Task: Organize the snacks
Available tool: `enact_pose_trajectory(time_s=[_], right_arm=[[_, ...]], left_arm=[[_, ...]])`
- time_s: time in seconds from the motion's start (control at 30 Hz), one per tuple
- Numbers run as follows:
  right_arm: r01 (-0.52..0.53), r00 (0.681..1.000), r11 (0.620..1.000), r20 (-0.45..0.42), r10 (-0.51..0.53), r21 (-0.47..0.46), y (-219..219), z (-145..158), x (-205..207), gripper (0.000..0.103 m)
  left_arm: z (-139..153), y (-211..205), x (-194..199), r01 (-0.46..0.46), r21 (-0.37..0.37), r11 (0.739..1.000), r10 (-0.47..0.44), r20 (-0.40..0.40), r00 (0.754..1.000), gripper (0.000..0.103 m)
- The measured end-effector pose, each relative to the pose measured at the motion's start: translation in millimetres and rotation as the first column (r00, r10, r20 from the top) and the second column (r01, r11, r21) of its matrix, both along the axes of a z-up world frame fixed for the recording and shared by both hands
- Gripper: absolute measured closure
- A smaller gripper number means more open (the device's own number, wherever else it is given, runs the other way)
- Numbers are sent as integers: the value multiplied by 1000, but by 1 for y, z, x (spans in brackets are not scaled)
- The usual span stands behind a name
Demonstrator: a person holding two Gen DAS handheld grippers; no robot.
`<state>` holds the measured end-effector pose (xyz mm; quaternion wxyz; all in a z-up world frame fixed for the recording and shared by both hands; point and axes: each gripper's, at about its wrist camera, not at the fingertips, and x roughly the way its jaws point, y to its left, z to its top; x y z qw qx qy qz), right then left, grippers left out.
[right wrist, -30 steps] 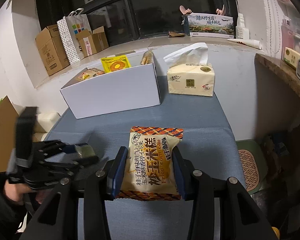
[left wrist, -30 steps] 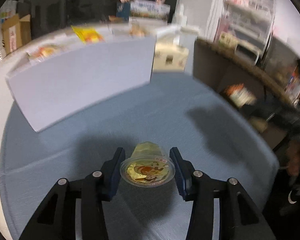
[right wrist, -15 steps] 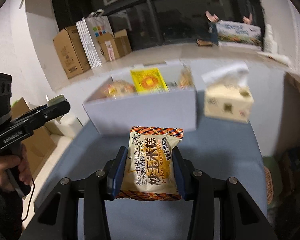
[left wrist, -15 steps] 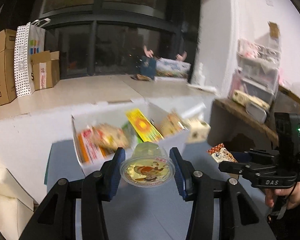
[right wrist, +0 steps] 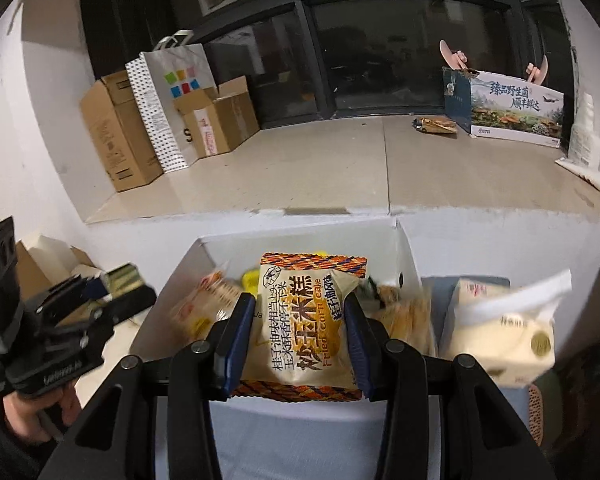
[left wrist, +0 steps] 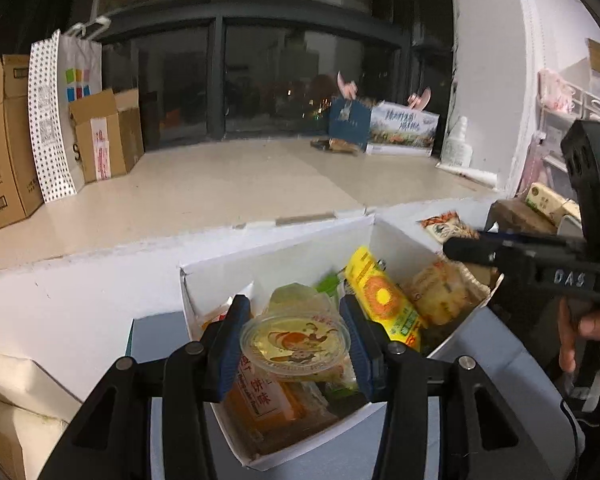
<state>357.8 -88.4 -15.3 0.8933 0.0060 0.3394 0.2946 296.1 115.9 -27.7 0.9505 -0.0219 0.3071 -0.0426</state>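
Both loaded grippers above box [left wrist: 284, 246]

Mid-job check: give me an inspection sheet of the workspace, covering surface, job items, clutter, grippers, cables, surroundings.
Surface: table with blue-grey cloth, against a white ledge.
Job's things: white box open, already holding several snack packs, among them a yellow packet; jelly cup and fried corn cake pack both held above it.
Clutter: tissue pack right of the box.
Grippers: left gripper shut on the jelly cup; right gripper shut on the corn cake pack.
Cables: thin cord near the right hand.
Surroundings: dark window, cardboard boxes, paper bag, printed carton.
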Motion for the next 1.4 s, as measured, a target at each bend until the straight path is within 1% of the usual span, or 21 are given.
enact_pose_trajectory(time_s=[0.03, 0.07, 0.1, 0.13, 0.2, 0.27, 0.4, 0.5, 0.53, 0.63, 0.7, 0.73, 0.8, 0.87, 0.9, 0.97, 1.03, 1.1, 1.2, 1.27, 1.4], right_arm=[[-3, 1000, 1000, 3, 3, -1, 1, 0, 4, 20], [20, 1000, 1000, 6, -19, -17, 2, -1, 8, 0], [76, 997, 997, 14, -76, -32, -1, -4, 12, 0], [86, 996, 995, -2, -86, -42, -3, -6, 14, 0], [80, 996, 997, -35, -80, -18, -7, -13, 14, 0], [76, 996, 997, -37, -77, -19, -10, -17, 12, 0], [60, 998, 998, 2, -60, -31, -10, -16, -2, 0], [55, 998, 997, 43, -52, -63, -8, -9, -21, 0], [58, 996, 996, 69, -53, -74, -10, -5, -30, 0], [53, 988, 994, 148, -38, -97, -12, 9, -55, 0], [35, 988, 992, 155, -15, -125, -14, 12, -67, 0], [41, 988, 991, 152, -22, -126, -19, 13, -72, 0], [49, 989, 994, 142, -36, -96, -30, 16, -82, 0], [46, 988, 990, 151, -25, -134, -35, 19, -96, 0], [59, 977, 986, 214, -25, -155, -39, 23, -113, 0], [74, 954, 988, 298, -30, -137, -51, 30, -144, 0], [68, 960, 991, 278, -34, -112, -59, 34, -162, 0], [70, 976, 993, 214, -48, -95, -70, 36, -182, 0], [69, 979, 995, 196, -55, -66, -87, 37, -212, 0], [66, 979, 997, 197, -55, -50, -96, 38, -232, 0], [107, 975, 993, 202, -96, -44, -112, 38, -267, 0]], left_arm=[[-2, 0, 1, 10, -13, 1000, -10, -18, 1000, 29], [-4, 2, 1, 4, -27, 1000, -5, -25, 1000, 0], [-4, 3, -3, -18, -24, 1000, 18, -8, 1000, 0], [-5, 3, -6, -33, -25, 999, 33, 1, 999, 0], [-7, 5, -10, -43, -42, 998, 42, -8, 999, 0], [-5, 4, -18, -86, -18, 996, 86, 11, 996, 0], [7, 3, -38, -143, -28, 989, 144, 77, 987, 0], [15, -1, -58, -236, -12, 972, 235, 127, 964, 0], [17, -1, -63, -248, -16, 969, 248, 131, 960, 0], [23, -5, -81, -264, -28, 964, 266, 143, 953, 0], [27, -13, -94, -254, -3, 967, 251, 152, 956, 0], [30, -20, -106, -263, 21, 965, 256, 171, 952, 0], [39, -33, -127, -260, 57, 964, 243, 210, 947, 0], [47, -45, -148, -254, 60, 965, 235, 231, 944, 0], [49, -50, -157, -240, 56, 969, 221, 231, 948, 0], [54, -62, -177, -216, 50, 975, 200, 223, 954, 0], [55, -73, -193, -211, 51, 976, 196, 204, 959, 0], [55, -83, -211, -206, 33, 978, 198, 171, 965, 0], [52, -95, -232, -163, -3, 987, 162, 123, 979, 0], [50, -102, -247, -167, -19, 986, 168, 109, 980, 0], [51, -110, -276, -171, -56, 984, 176, 103, 979, 0]])
